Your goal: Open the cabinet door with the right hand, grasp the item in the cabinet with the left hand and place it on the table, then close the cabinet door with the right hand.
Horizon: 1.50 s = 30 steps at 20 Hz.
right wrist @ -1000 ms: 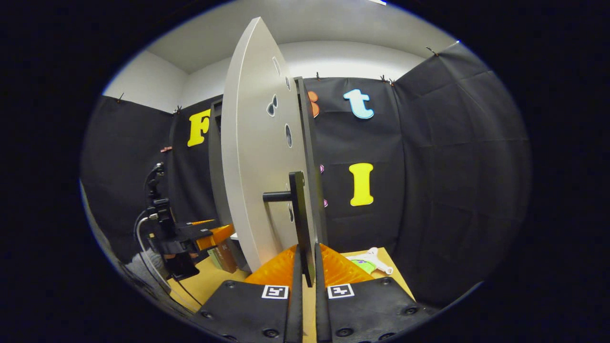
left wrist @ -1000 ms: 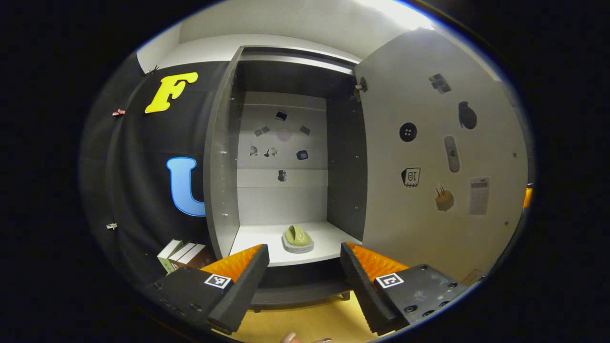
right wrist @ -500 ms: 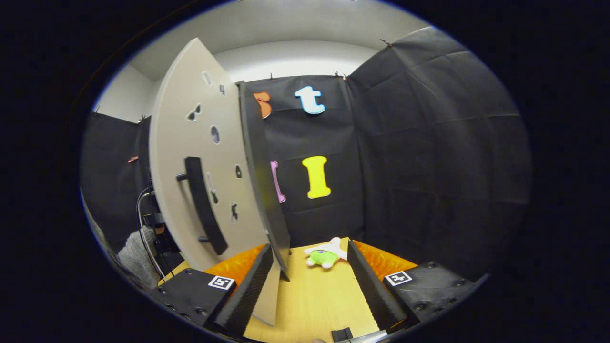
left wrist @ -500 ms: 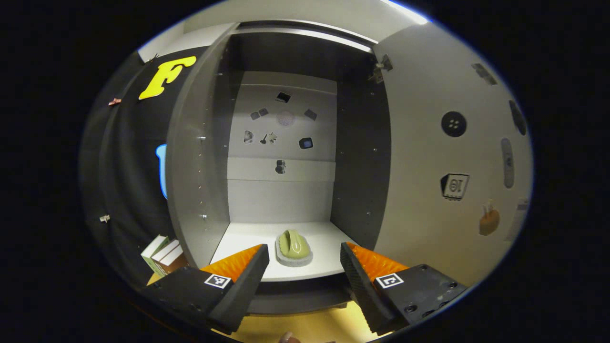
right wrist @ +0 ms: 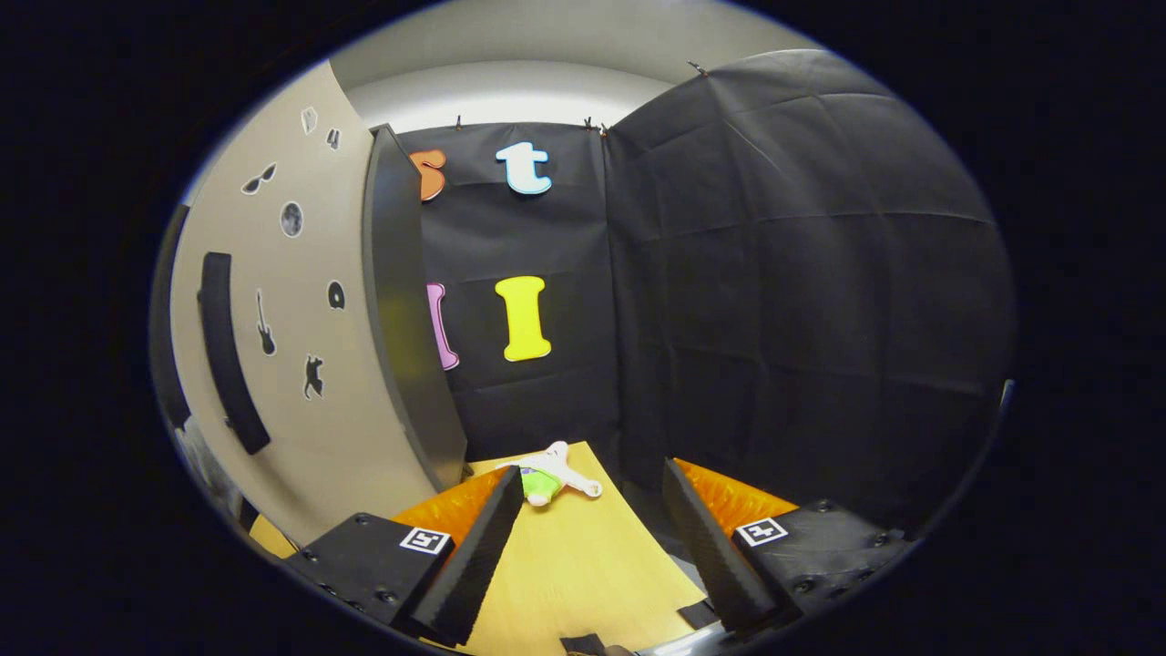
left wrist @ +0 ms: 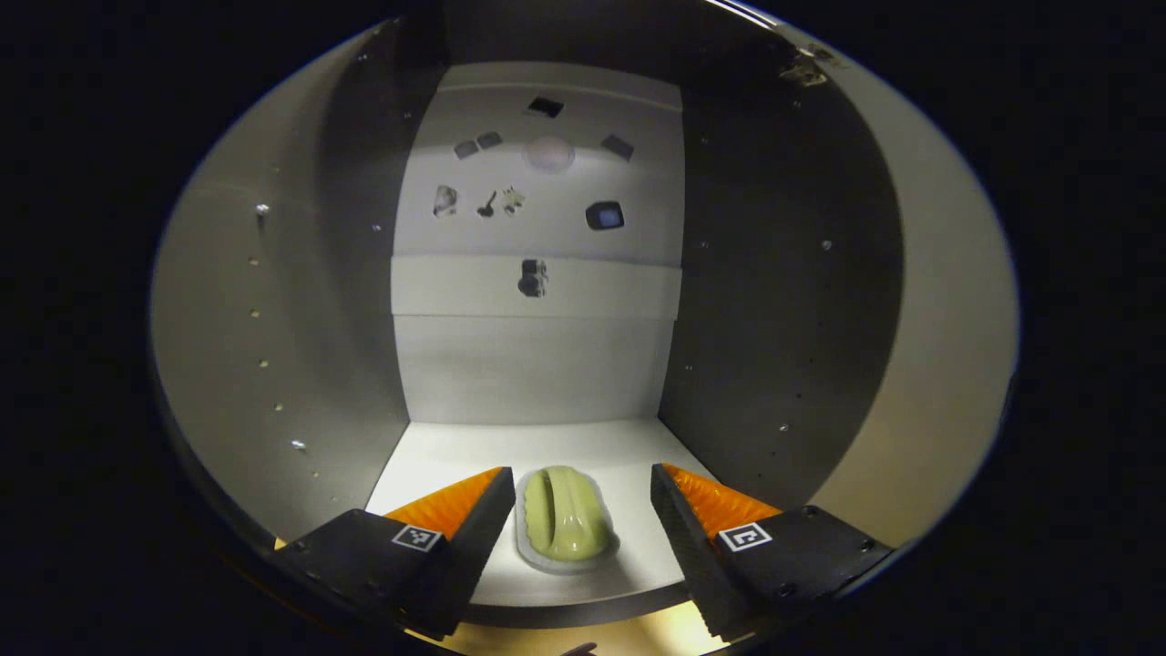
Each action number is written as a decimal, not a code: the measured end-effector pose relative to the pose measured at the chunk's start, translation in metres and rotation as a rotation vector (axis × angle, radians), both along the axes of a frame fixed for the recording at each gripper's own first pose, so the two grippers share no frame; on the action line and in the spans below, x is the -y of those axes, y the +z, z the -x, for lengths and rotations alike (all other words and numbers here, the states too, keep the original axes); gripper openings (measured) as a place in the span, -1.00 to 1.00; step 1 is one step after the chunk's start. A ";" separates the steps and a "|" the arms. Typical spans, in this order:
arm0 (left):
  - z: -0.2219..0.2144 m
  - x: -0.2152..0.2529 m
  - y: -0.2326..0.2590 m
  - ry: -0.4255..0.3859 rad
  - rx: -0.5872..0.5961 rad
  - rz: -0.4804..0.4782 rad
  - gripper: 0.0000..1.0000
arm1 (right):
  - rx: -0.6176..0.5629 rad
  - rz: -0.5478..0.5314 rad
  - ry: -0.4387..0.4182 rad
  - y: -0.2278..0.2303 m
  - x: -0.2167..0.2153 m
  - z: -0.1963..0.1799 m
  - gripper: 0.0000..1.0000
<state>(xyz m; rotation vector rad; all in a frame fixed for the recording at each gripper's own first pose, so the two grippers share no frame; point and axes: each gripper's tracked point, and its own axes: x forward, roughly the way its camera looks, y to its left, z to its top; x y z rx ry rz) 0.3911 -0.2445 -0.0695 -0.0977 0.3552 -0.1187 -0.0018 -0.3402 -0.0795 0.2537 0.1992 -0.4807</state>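
With the cabinet door (right wrist: 273, 364) swung open, step 2 is in hand: left tool (left wrist: 583, 519) spread wide, straddling the green item (left wrist: 565, 524) near the shelf's (left wrist: 629, 456) front edge, no contact. Next: close on it. Right tool (right wrist: 592, 528) spread, empty, over the worktop (right wrist: 583, 565).

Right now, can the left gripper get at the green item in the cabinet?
Probably yes: the left gripper is open, the green item lies between its fingers on the shelf, nothing blocking.
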 end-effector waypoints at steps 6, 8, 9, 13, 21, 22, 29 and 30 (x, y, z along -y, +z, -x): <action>-0.026 -0.015 -0.041 0.079 -0.122 -0.056 0.74 | 0.002 -0.022 -0.015 -0.008 0.017 -0.019 0.95; -0.028 -0.015 -0.049 0.089 -0.163 -0.036 0.71 | 0.002 -0.006 -0.021 -0.009 0.021 -0.021 0.96; -0.030 -0.013 -0.052 0.092 -0.176 -0.025 0.68 | -0.002 -0.005 -0.022 -0.009 0.022 -0.022 0.95; -0.034 -0.008 -0.056 0.092 -0.204 -0.049 0.17 | 0.007 -0.006 -0.020 -0.009 0.022 -0.025 0.95; -0.026 0.000 -0.053 0.102 -0.225 -0.110 -0.61 | 0.015 -0.007 0.015 -0.008 0.015 -0.024 0.95; -0.023 -0.001 -0.052 0.108 -0.229 -0.098 -0.62 | 0.016 -0.008 0.022 -0.008 0.013 -0.023 0.95; 0.054 -0.001 -0.024 0.081 -0.167 -0.062 -0.61 | 0.041 -0.044 0.119 0.000 -0.015 -0.029 0.95; 0.075 -0.002 -0.022 0.078 -0.166 -0.070 -0.61 | 0.044 -0.050 0.136 0.001 -0.020 -0.029 0.95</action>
